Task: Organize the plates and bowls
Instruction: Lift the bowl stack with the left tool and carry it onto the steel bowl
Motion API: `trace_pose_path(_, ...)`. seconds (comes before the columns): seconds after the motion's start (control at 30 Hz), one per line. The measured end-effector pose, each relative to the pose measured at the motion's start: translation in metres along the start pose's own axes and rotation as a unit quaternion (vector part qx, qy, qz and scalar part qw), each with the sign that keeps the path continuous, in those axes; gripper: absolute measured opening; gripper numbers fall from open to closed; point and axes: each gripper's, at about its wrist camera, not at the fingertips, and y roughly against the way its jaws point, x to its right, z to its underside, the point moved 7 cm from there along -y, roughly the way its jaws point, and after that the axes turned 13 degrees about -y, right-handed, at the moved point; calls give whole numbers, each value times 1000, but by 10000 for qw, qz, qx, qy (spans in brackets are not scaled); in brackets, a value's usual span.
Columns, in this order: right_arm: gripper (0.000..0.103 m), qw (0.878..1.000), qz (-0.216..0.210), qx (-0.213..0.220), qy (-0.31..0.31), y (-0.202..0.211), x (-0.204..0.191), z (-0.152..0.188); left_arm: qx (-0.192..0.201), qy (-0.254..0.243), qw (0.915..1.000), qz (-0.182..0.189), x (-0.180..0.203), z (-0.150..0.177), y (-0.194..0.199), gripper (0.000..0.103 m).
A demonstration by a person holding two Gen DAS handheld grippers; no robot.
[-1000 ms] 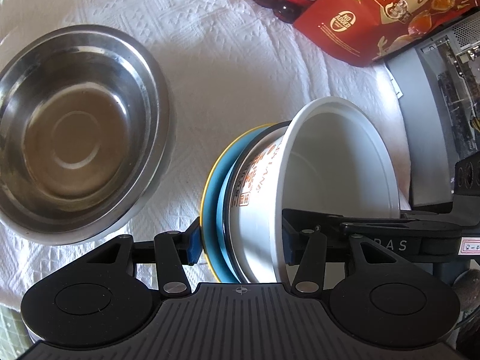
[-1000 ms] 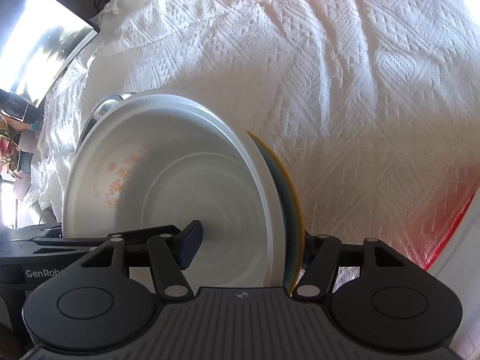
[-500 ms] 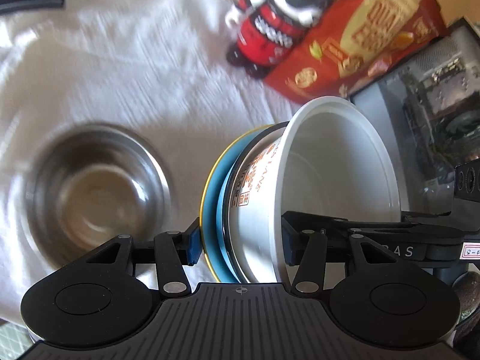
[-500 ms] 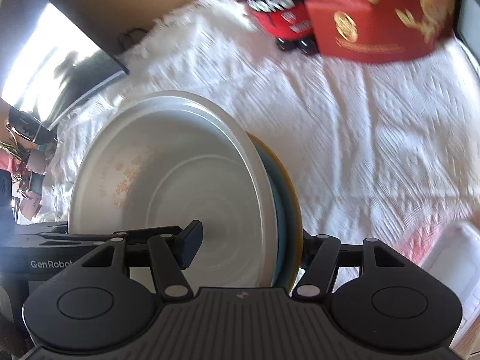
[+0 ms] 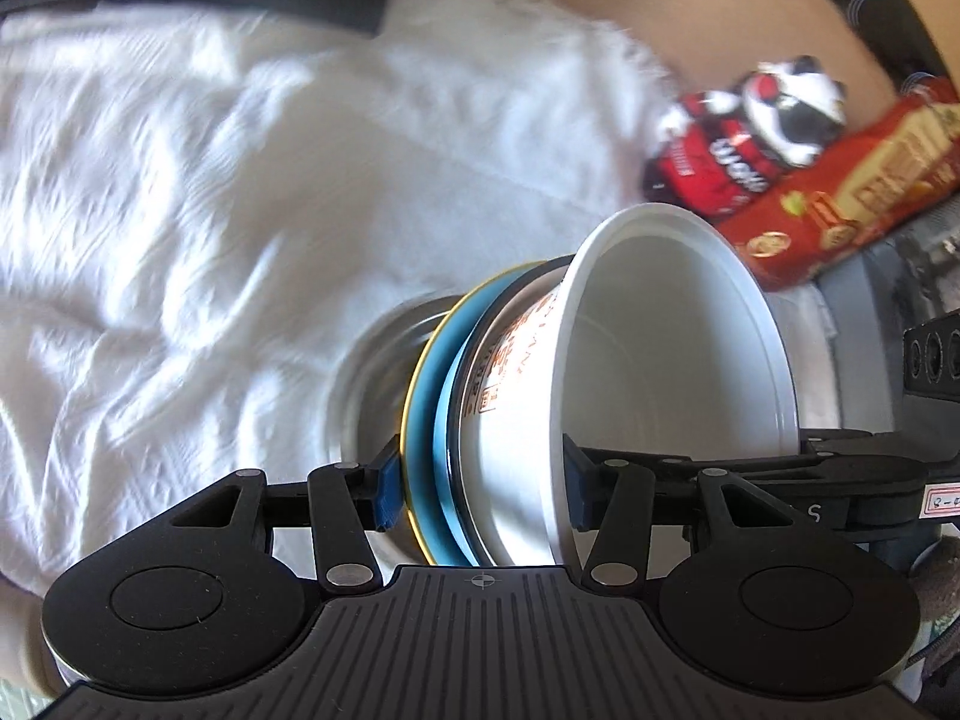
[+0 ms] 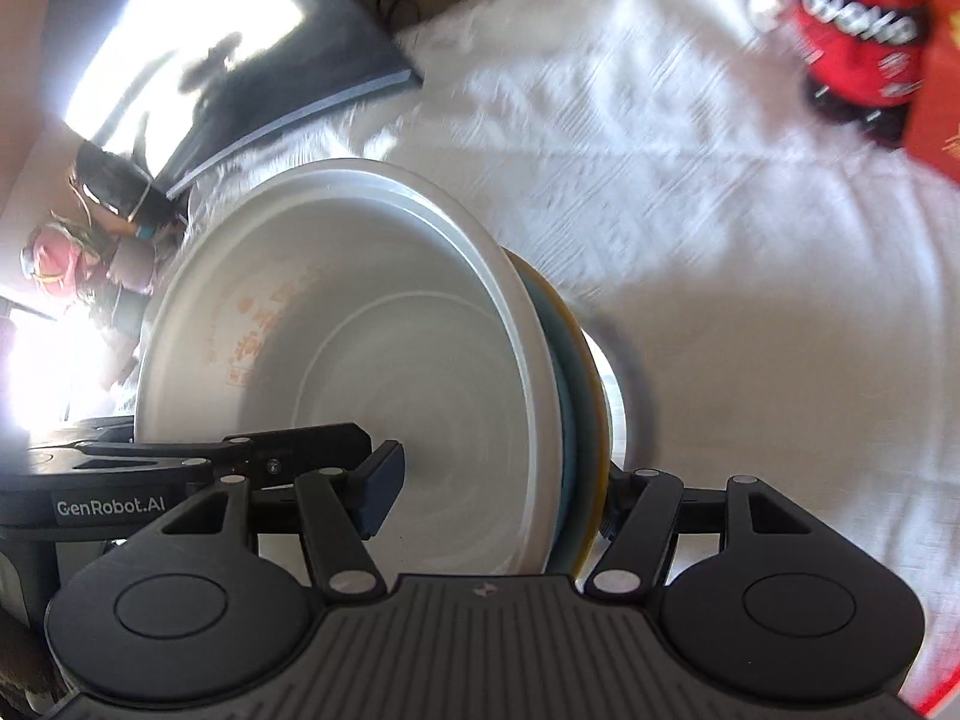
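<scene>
The left gripper (image 5: 480,489) pinches a tilted stack between its blue pads: one pad presses the back of a blue plate (image 5: 429,414) with a thin yellow rim, the other sits inside a white bowl (image 5: 672,348). The bowl is smooth, round and deep, with orange print on its outer wall. The right gripper (image 6: 498,495) clamps the same stack from the opposite side, one pad inside the glossy bowl (image 6: 360,360), the other finger behind the plate (image 6: 573,396). Beneath the held stack lies a blurred, shiny steel bowl (image 5: 372,384) on a white woven cloth (image 5: 180,210). Further off stand a red-and-black figure (image 5: 738,138) and a red foil packet (image 5: 858,180).
</scene>
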Motion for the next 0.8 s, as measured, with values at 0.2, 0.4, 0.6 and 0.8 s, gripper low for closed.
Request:
trace_pose_path(0.2, 64, 9988, 239, -396, -157, -46, 1, 9, -316, 289, 9989, 209, -23, 17, -35, 53)
trace_pose_path(0.4, 64, 9982, 323, -436, -265, -58, 12, 12, -310, 289, 9985, 334, -25, 18, -42, 53)
trace_pose_path(0.6, 65, 9987, 391, -256, -220, -58, 15, 11, -373, 316, 9981, 380, -27, 17, -46, 48)
trace_pose_path(0.8, 61, 9975, 646, -259, -137, -57, 15, 3, -384, 504, 9963, 589, -37, 16, -47, 41)
